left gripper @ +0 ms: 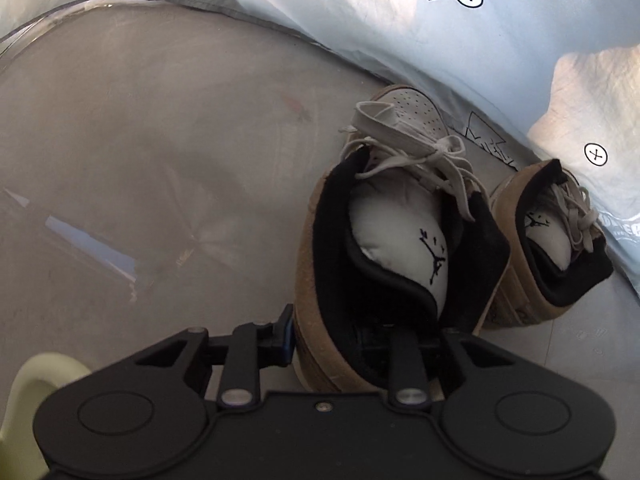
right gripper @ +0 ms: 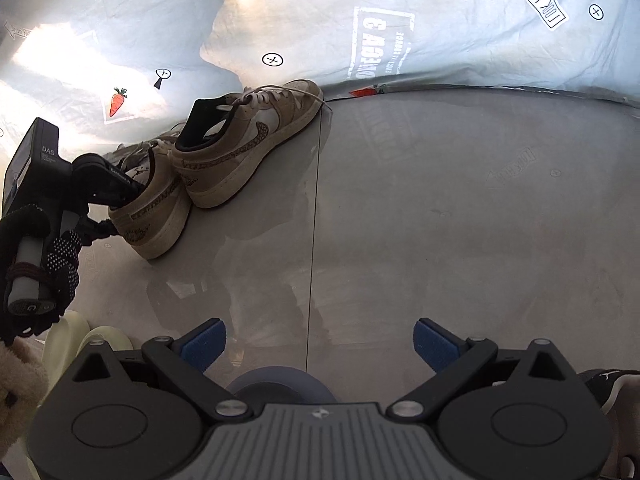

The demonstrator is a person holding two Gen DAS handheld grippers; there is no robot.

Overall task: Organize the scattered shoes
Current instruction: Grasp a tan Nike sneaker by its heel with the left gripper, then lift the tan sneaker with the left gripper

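Observation:
Two tan and white sneakers with black collars stand side by side against the white printed sheet. My left gripper (left gripper: 344, 332) is shut on the heel of the nearer sneaker (left gripper: 400, 220), one blue-padded finger outside the heel wall and the other inside the shoe. The right wrist view shows that gripper (right gripper: 124, 208) at the left, held by a gloved hand (right gripper: 60, 256), gripping the nearer sneaker (right gripper: 160, 208), whose sole is down at the floor. The second sneaker (left gripper: 548, 248) (right gripper: 256, 136) lies just beyond, touching it. My right gripper (right gripper: 320, 344) hovers open over bare floor.
A white sheet (right gripper: 360, 20) with printed marks borders the grey floor (left gripper: 140, 140) at the back. A pale yellow slipper (right gripper: 76, 336) (left gripper: 36, 380) and a brown plush toy (right gripper: 16, 392) lie at the lower left. A dark shoe (right gripper: 608, 384) shows at the right edge.

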